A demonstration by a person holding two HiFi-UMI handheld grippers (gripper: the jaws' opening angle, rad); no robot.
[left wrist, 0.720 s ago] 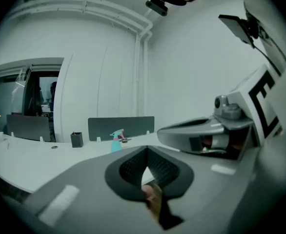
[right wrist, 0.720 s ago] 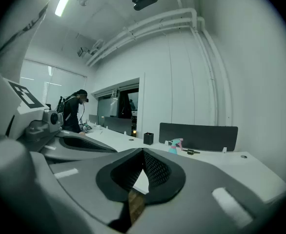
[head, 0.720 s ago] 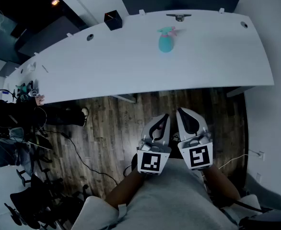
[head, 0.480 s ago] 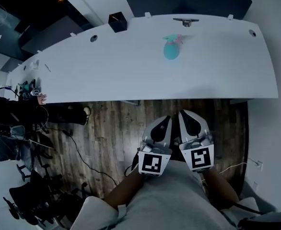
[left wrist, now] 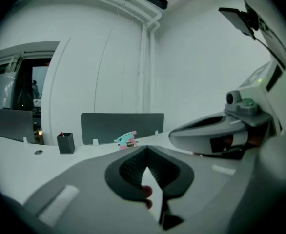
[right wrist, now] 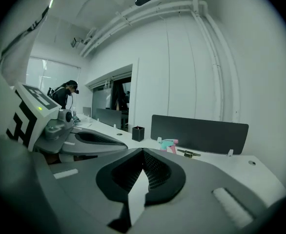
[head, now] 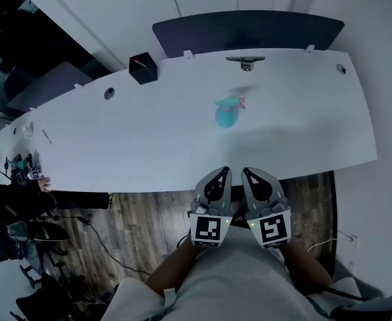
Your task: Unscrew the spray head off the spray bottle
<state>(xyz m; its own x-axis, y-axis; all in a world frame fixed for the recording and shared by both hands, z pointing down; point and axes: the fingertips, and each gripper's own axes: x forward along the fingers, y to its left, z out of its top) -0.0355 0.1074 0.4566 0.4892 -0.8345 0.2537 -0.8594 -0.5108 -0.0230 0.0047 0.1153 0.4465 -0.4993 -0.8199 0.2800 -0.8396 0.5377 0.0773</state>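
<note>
Closer to the table (head: 116, 146) than a moment ago, the person now has its curved near edge just past the tips of both grippers, where a broad strip of wooden floor (head: 136, 226) lay between before. Left gripper (head: 216, 179) and right gripper (head: 256, 179) sit side by side, tilted slightly downward, and each gripper's own view shows its jaws pressed together with nothing between them. The spray bottle (head: 227, 114), teal with a pink-and-teal spray head (head: 231, 103) on top, stands upright well in from the near edge, straight ahead of the grippers. Bare white tabletop lies open on every side of it. Behind it, near the far edge, lies a small metal fitting (head: 247, 62), and a dark divider screen (head: 249, 29) runs along that edge. Off to the left stands a black pen cup (head: 142, 68) with one red-tipped thing poking out. Whether the bottle holds liquid I cannot tell.
</note>
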